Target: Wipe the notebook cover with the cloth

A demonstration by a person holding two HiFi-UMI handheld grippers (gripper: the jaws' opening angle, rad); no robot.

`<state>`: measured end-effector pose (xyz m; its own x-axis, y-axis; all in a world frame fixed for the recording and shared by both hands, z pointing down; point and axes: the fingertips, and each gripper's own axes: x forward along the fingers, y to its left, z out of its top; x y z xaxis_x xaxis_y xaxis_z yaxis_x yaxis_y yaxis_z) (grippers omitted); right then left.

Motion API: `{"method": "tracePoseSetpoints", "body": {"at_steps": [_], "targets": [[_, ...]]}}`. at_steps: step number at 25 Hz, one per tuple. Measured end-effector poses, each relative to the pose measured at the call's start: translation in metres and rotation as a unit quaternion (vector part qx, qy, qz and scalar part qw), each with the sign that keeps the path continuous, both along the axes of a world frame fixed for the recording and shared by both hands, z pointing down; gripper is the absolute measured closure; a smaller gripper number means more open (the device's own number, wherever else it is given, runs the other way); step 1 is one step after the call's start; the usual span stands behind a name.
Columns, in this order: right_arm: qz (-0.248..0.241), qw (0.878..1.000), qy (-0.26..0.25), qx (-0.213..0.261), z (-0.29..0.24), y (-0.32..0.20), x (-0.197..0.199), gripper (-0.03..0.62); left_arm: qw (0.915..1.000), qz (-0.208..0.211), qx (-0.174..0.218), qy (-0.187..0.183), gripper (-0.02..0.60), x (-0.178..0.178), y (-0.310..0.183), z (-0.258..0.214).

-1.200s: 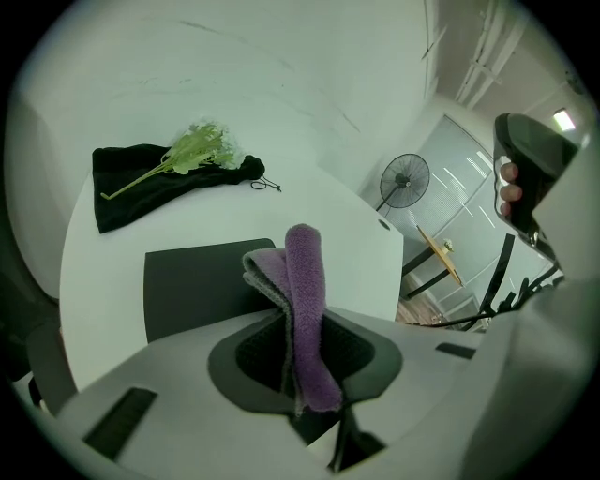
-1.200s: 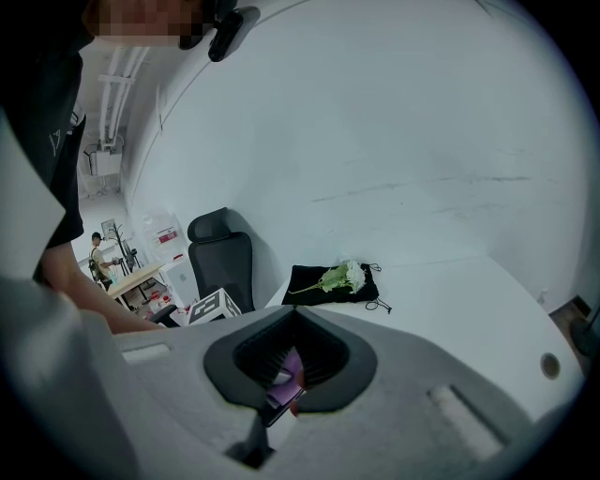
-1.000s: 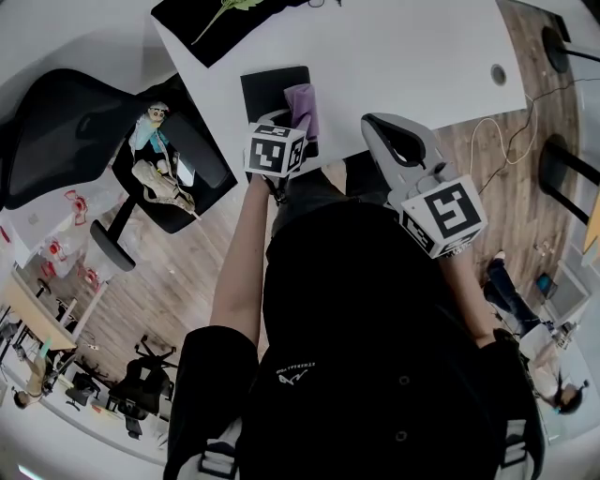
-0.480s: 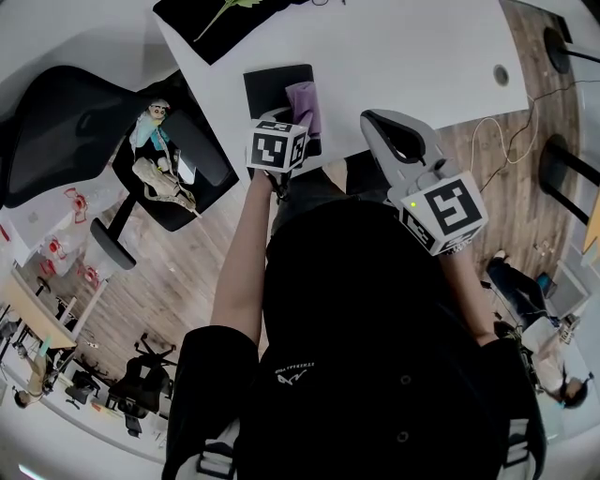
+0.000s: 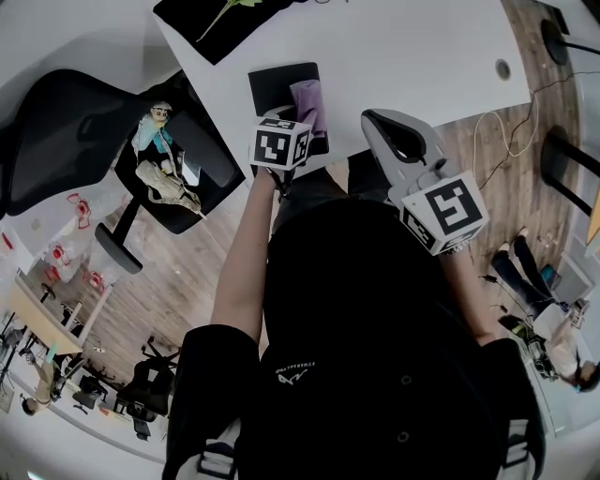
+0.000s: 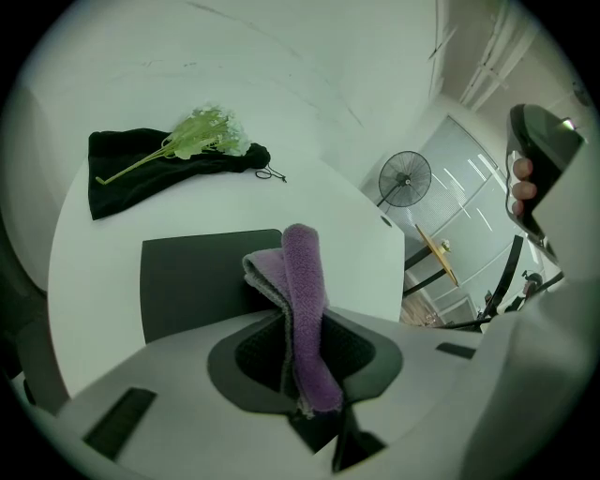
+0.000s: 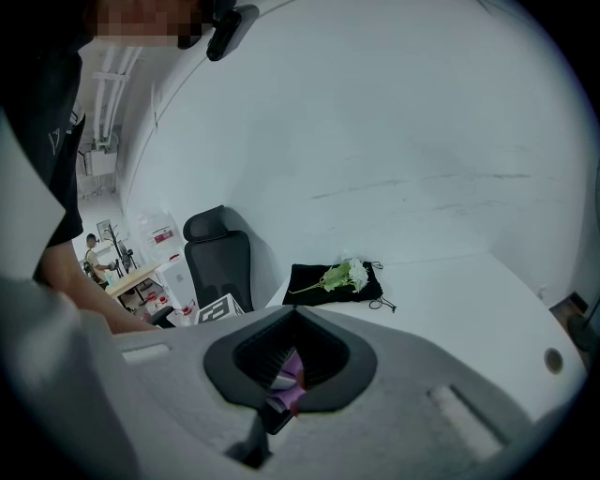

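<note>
A black notebook [image 5: 270, 86] lies flat near the front edge of the white table [image 5: 403, 47]. A folded purple cloth [image 5: 307, 99] rests on the notebook's right part, and my left gripper [image 5: 297, 124] is shut on it. In the left gripper view the cloth [image 6: 304, 300] stands up between the jaws, with the notebook [image 6: 192, 281] beneath and to the left. My right gripper [image 5: 379, 124] hovers at the table's front edge, right of the notebook, with its jaws together and nothing in them. In the right gripper view, the right gripper [image 7: 284, 386] shows a bit of purple past its jaws.
A black pouch with a green flower sprig [image 5: 217, 17] lies at the table's far left, also seen as the pouch [image 6: 169, 161] behind the notebook. A black office chair [image 5: 75, 131] holding dolls [image 5: 155, 159] stands left of the table. A cable hole [image 5: 503, 68] sits at the table's right.
Almost nothing: the picture has shifted slightly. My left gripper still holds the cloth on the notebook's right part, and the right gripper stays by the table edge.
</note>
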<state>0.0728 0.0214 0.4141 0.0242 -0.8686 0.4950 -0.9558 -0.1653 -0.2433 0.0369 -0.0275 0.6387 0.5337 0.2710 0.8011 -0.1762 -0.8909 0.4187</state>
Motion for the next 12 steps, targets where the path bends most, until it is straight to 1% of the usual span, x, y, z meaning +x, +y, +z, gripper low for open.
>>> {"method": "tracePoseSetpoints", "body": {"at_steps": [12], "targets": [[0.006, 1.000, 0.004, -0.004, 0.001, -0.012, -0.011, 0.589, 1.0000, -0.005, -0.004, 0.007, 0.495, -0.006, -0.010, 0.000]]}}
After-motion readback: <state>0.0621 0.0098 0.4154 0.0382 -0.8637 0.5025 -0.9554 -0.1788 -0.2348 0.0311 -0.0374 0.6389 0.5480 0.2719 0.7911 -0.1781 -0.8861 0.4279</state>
